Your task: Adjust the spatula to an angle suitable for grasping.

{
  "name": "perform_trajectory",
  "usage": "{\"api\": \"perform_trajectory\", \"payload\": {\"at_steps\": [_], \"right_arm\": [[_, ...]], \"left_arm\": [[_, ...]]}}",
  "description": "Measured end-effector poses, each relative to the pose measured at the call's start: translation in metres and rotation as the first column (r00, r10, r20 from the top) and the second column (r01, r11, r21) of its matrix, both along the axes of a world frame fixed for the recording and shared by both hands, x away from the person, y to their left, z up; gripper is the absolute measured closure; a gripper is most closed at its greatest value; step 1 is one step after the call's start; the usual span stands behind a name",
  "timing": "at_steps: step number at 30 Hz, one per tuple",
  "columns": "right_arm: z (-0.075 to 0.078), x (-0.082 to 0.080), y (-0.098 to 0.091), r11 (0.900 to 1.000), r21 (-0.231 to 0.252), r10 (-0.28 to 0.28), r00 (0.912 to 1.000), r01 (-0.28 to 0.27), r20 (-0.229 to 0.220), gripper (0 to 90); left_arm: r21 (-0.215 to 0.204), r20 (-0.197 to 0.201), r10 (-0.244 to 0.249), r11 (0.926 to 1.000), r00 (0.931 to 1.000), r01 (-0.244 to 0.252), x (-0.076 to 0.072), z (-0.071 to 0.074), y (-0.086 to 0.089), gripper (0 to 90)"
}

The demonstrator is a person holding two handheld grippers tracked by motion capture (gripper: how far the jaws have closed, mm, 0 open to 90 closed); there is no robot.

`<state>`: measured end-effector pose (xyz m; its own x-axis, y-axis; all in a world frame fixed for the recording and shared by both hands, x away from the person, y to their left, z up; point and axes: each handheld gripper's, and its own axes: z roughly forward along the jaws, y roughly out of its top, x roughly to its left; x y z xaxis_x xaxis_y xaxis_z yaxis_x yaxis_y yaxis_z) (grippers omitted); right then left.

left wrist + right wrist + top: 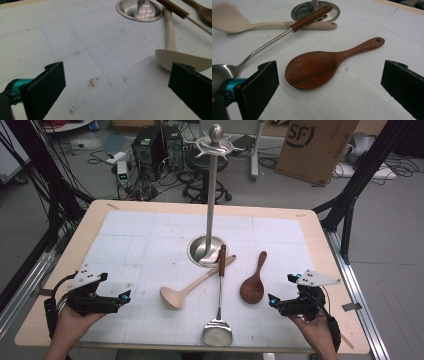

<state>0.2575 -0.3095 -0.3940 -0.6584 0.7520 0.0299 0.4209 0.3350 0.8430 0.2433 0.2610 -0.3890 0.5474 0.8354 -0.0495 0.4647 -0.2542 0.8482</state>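
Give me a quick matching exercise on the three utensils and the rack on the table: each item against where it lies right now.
Items:
1. dark brown wooden rice spoon
2. cream plastic ladle
3. steel spatula with a brown wooden handle
4. tall steel utensil stand with a round base

Places:
A. middle of the table, behind the utensils
B. nearest the right gripper, lying apart from the others
C. bowl toward the left gripper, handle passing under another handle
D. blade at the near table edge, handle crossing over another handle

Pairs: 1-B, 2-C, 3-D, 4-A
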Motion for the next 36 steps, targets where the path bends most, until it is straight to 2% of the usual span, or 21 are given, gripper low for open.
{"api": "perform_trajectory", "payload": {"at_steps": [16, 25, 36], "right_arm": [[-0.003, 0.003, -0.001, 0.9999, 0.010, 0.004, 0.9999, -0.004, -0.012, 0.3], [-0.005, 0.003, -0.003, 1.0000, 0.008, 0.000, 0.9999, 0.000, -0.014, 0.3], [-0.005, 0.002, 0.003, 0.9999, 0.007, 0.011, 0.9997, -0.011, -0.020, 0.3]], "left_arm": [[-0.008, -0.012, -0.012, 0.9999, 0.9999, 0.012, 0.005, -0.002, -0.004, 1.6], [-0.006, -0.017, -0.034, 0.9994, 0.9993, 0.034, 0.007, -0.004, -0.009, 1.6], [-0.009, -0.017, -0.049, 0.9988, 0.9987, 0.049, 0.008, -0.004, -0.013, 1.6]]}}
